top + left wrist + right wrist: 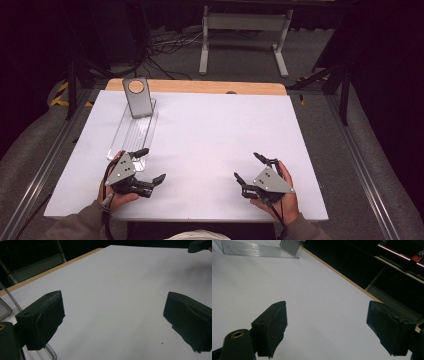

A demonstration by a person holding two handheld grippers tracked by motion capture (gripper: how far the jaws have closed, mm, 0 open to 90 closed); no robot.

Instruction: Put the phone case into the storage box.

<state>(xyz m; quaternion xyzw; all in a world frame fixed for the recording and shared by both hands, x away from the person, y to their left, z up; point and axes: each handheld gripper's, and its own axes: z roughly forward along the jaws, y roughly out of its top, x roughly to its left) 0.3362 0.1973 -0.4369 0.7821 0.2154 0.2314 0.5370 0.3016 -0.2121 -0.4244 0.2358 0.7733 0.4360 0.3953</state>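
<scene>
The clear tray [131,132] lies just ahead of the left tool [150,166], grey phone [136,97] propped at its far end; both tools, right tool [248,166] included, gape wide, empty

The table [210,145] carries a smooth, matt white top, like paper or laminate, with a strip of pale wood [200,86] along its far edge. At the far left lies a clear, glossy plastic tray [131,135] with a ribbed floor; a grey phone [136,97] with a dull metallic sheen leans in it. The left gripper [152,166] and right gripper [247,166] are matt black plastic, each topped by a flat grey plate, and their pads [48,320] look slightly rough and rubbery. The floor [360,100] looks like grey, coarse carpet.
</scene>
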